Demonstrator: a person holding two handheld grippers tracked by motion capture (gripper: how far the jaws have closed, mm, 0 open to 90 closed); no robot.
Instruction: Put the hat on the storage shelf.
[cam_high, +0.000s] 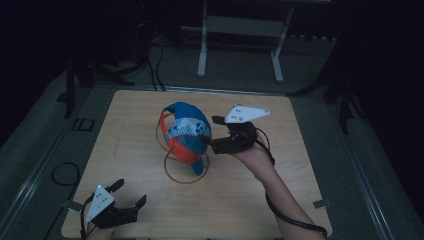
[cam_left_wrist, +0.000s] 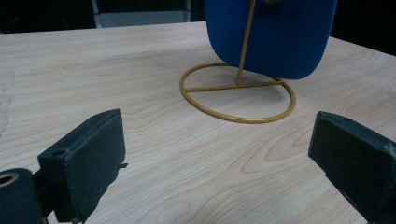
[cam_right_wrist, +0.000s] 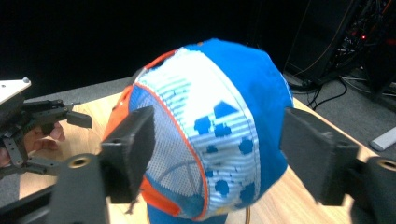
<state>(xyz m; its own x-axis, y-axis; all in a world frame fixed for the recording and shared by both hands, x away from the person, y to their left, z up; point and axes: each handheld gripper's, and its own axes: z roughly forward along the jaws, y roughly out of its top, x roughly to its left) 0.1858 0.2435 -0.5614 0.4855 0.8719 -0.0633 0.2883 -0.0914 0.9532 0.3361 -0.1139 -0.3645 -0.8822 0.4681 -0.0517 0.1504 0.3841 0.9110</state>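
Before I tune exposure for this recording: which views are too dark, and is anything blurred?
High view: dim overall, with near-black surroundings, though the cap and wooden table stay readable. Left gripper view: evenly lit, wood grain and gold wire stand sharp. Right gripper view: cap bright and fairly sharp, its background black, its own close jaws slightly soft.

Blue-orange cap on gold stand

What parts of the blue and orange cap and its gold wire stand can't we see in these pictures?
- Top of the gold wire stand: covered by the blue and orange cap in the high view, and cut off by the top edge in the left gripper view.
- Cap's crown: cut off by the top edge in the left gripper view.
- Stand's base: hidden behind the cap in the right gripper view.
- Cap's small printed marks: too blurred to read.
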